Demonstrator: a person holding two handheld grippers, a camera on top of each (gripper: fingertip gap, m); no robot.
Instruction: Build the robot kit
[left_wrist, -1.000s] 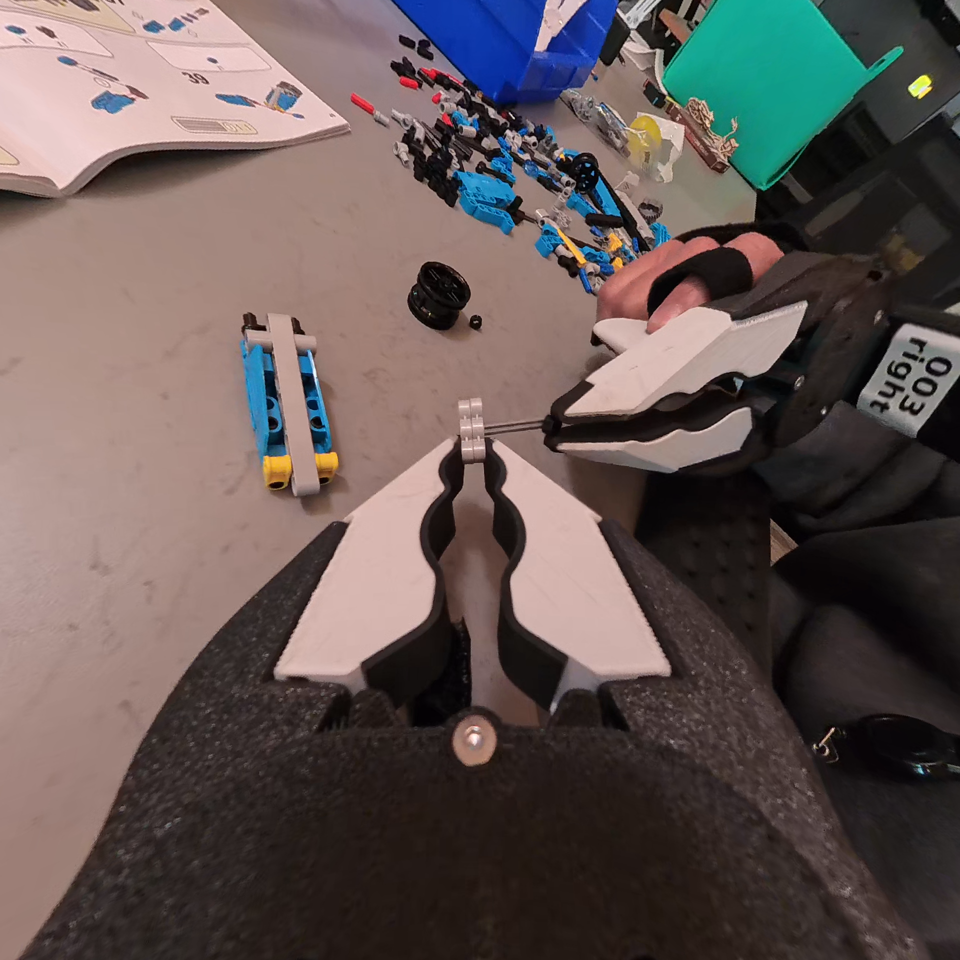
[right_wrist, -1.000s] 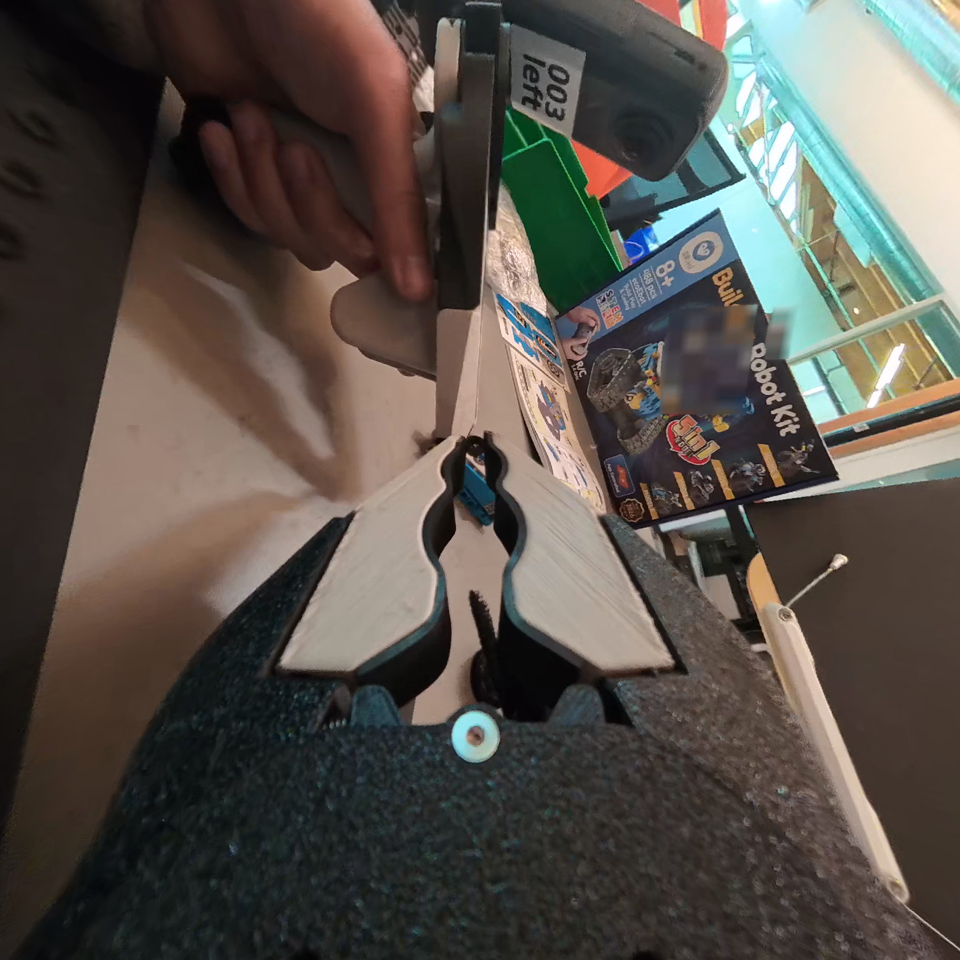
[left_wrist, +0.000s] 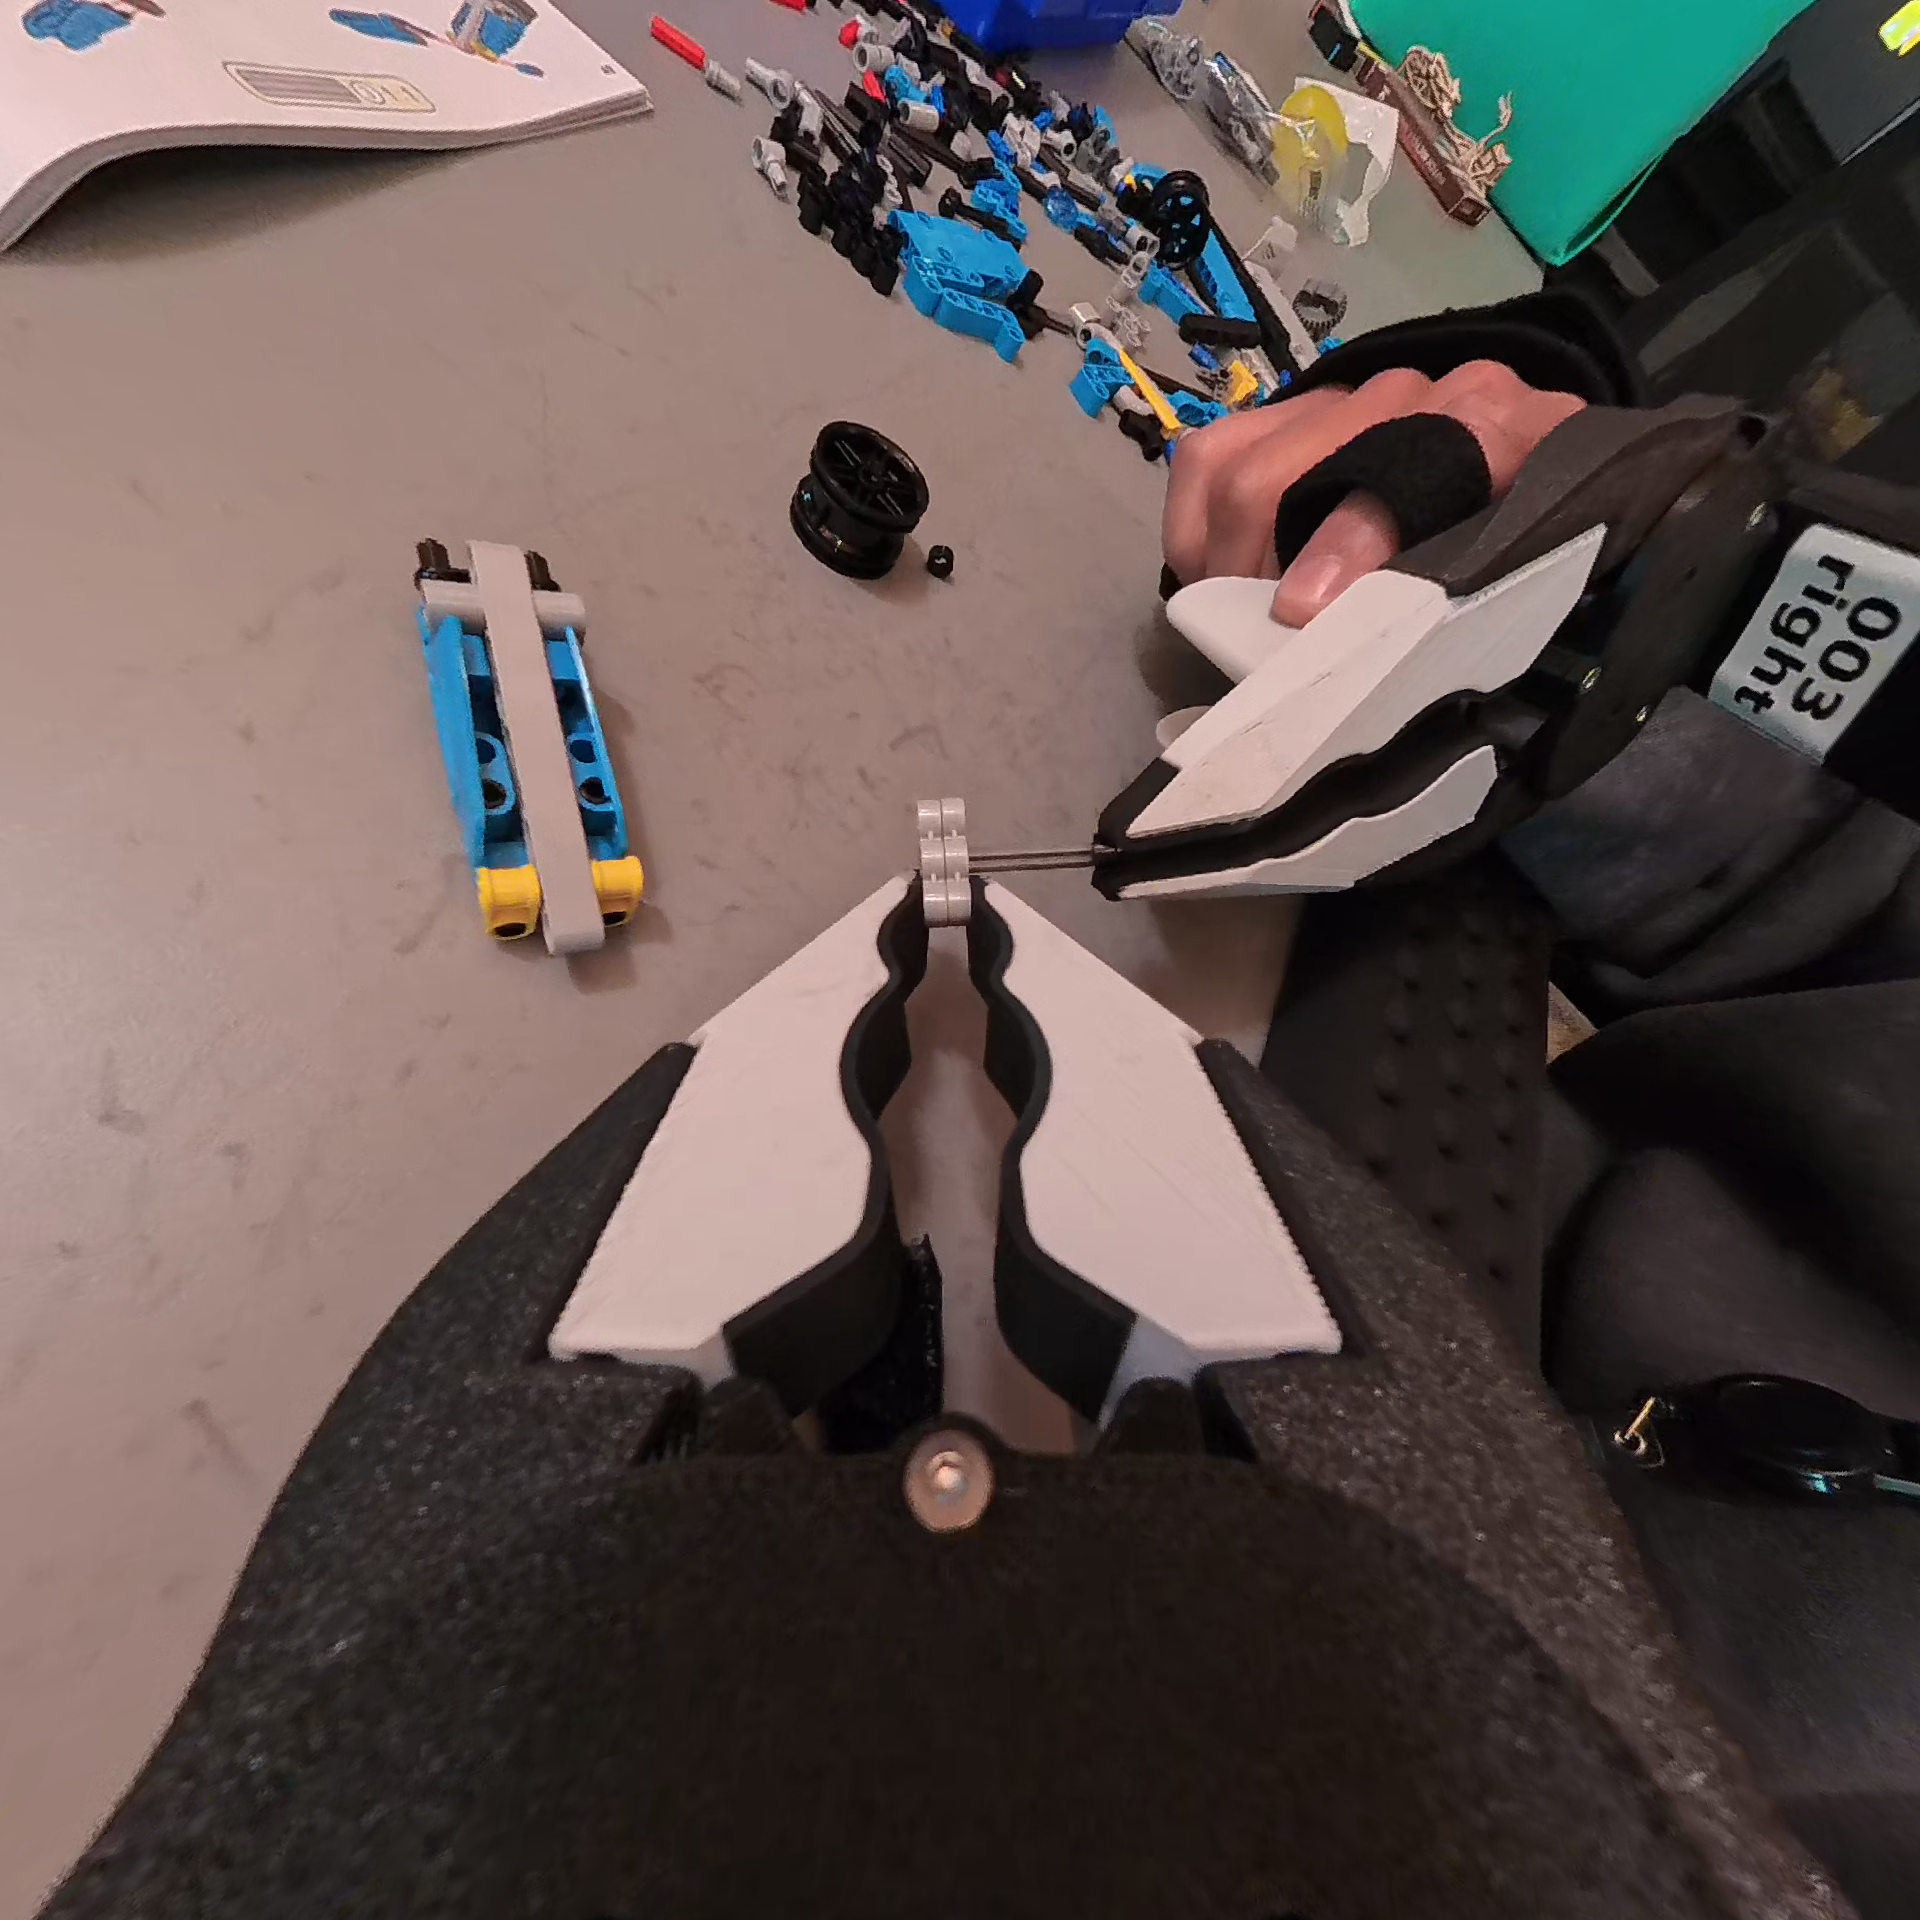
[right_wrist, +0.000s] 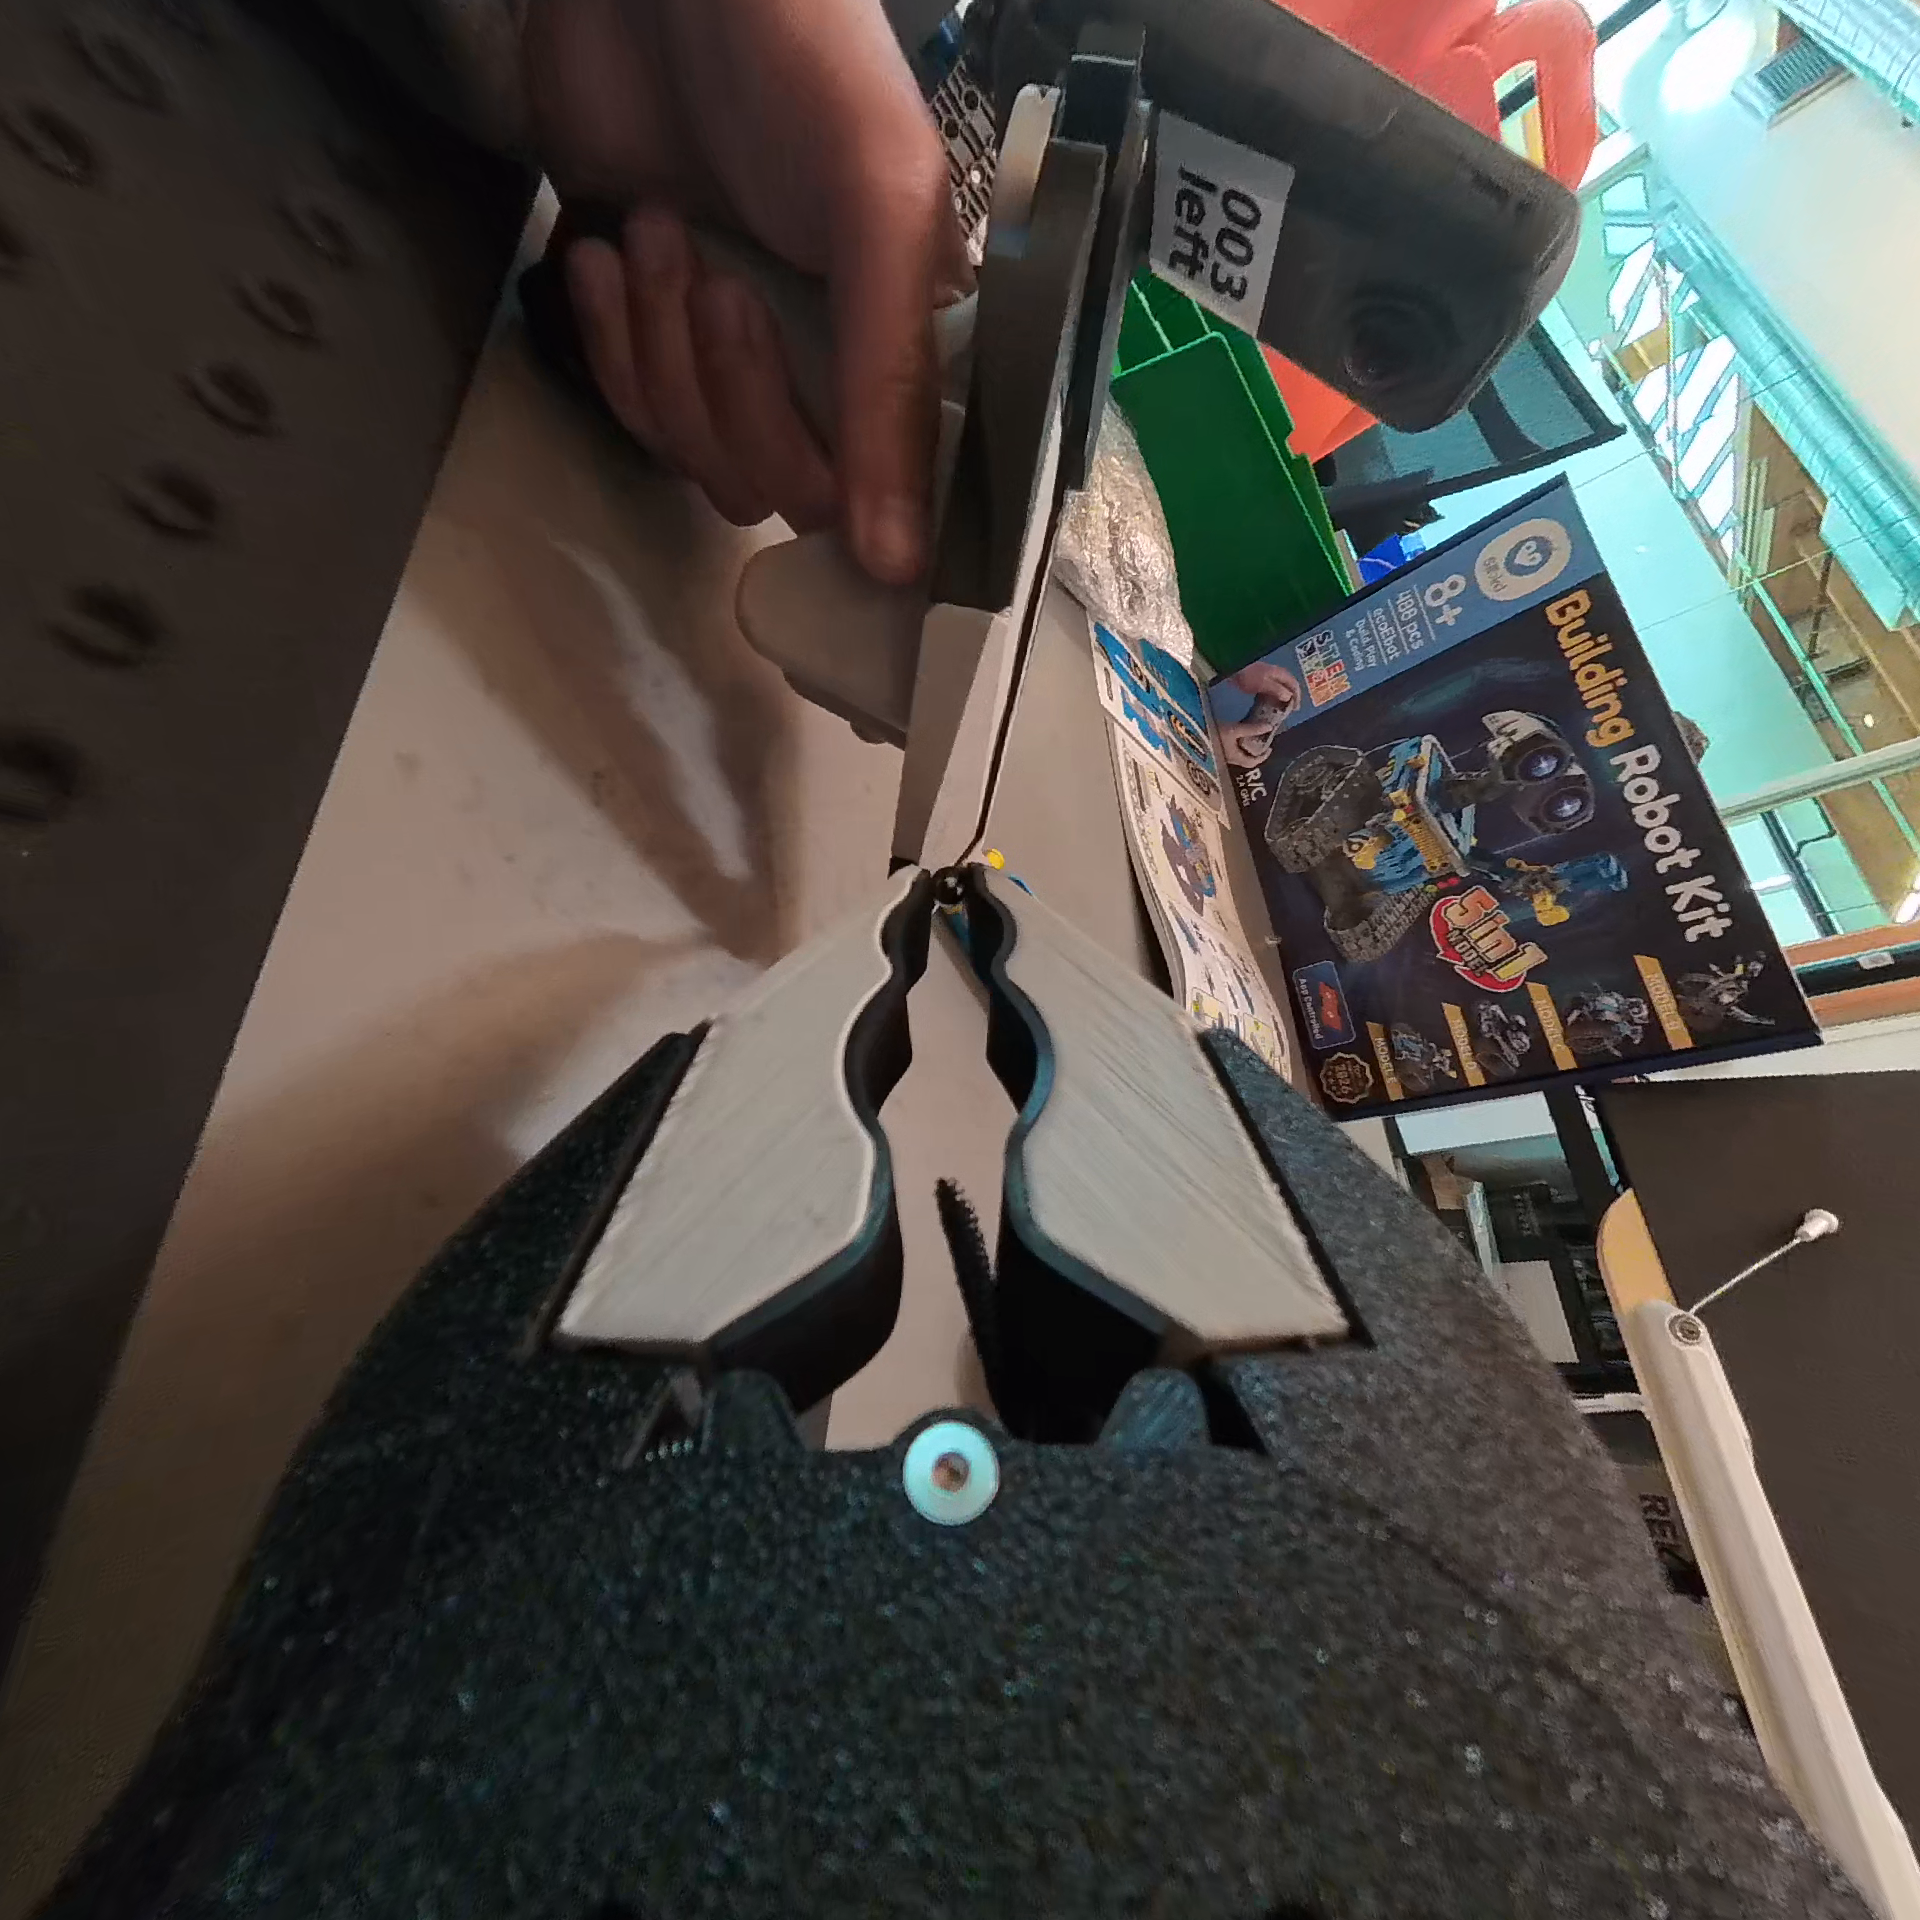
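Note:
My left gripper (left_wrist: 943, 896) is shut on a pair of small light-grey beams (left_wrist: 942, 852) held upright above the grey table (left_wrist: 260, 1039). A thin dark axle (left_wrist: 1029, 858) runs from their middle hole to the right. My right gripper (left_wrist: 1103, 860) comes in from the right and is shut on the axle's other end. In the right wrist view my right gripper (right_wrist: 948, 891) pinches the dark axle end (right_wrist: 948, 886), with the left gripper's fingers (right_wrist: 940, 748) seen edge-on just beyond.
A blue, grey and yellow assembly (left_wrist: 530, 743) lies to the left. A black wheel (left_wrist: 860, 497) and a tiny black piece (left_wrist: 940, 559) lie ahead. A pile of loose parts (left_wrist: 997, 197), an instruction booklet (left_wrist: 260, 94), a green bin (left_wrist: 1600, 114) and the kit box (right_wrist: 1496, 810) stand farther off. Both grippers' tips are close together, under 4 cm apart.
Both grippers keep their hold on the beams and axle. The views have shifted only slightly; the right gripper sits a little farther from the beams, showing more axle.

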